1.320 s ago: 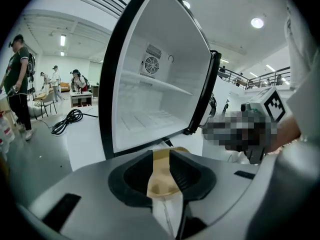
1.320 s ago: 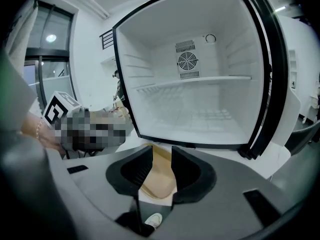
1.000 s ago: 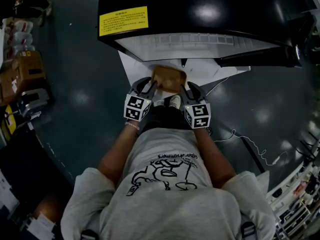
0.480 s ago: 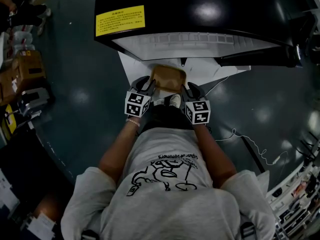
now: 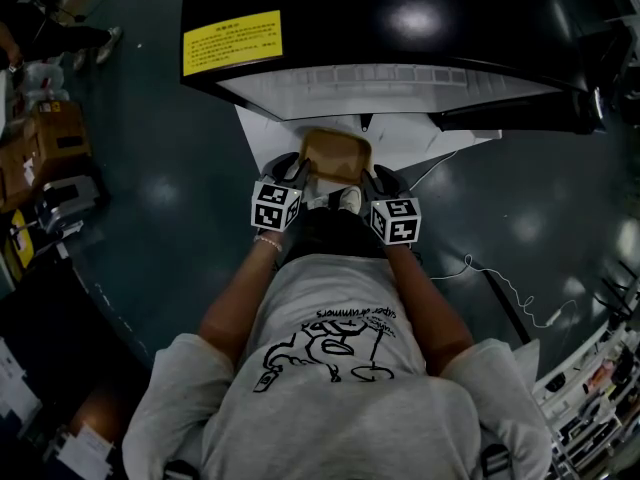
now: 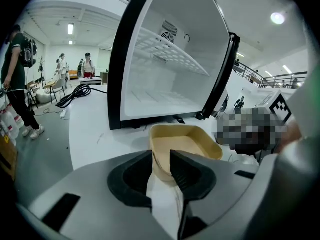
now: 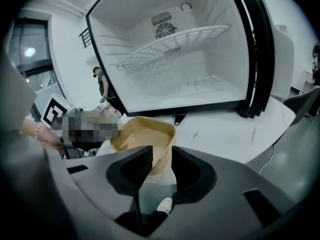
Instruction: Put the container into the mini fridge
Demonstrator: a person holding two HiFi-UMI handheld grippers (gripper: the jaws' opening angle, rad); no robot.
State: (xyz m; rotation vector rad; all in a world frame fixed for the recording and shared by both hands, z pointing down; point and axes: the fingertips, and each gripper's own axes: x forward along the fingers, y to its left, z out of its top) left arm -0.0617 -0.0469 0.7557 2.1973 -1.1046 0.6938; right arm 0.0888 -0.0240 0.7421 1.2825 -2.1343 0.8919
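A tan, empty container (image 5: 336, 155) hangs between my two grippers, just in front of the open mini fridge (image 5: 400, 28). My left gripper (image 5: 301, 174) is shut on the container's left wall and my right gripper (image 5: 371, 178) on its right wall. The left gripper view has the container (image 6: 187, 143) pinched at its near rim by the left gripper (image 6: 160, 155), with the fridge's white inside (image 6: 165, 74) and wire shelf beyond. In the right gripper view the right gripper (image 7: 161, 151) clamps the container (image 7: 145, 134) before the fridge opening (image 7: 185, 69).
The fridge stands on a white sheet (image 5: 268, 136), its open door (image 5: 520, 118) swung to the right. A cable (image 5: 500, 288) runs over the dark floor at right. Boxes (image 5: 50, 148) sit at far left. People (image 6: 15, 79) stand in the background. My shoe (image 5: 350, 201) shows below the container.
Both grippers have sunk a little together with the container, staying in front of the fridge opening. Both grips are unchanged.
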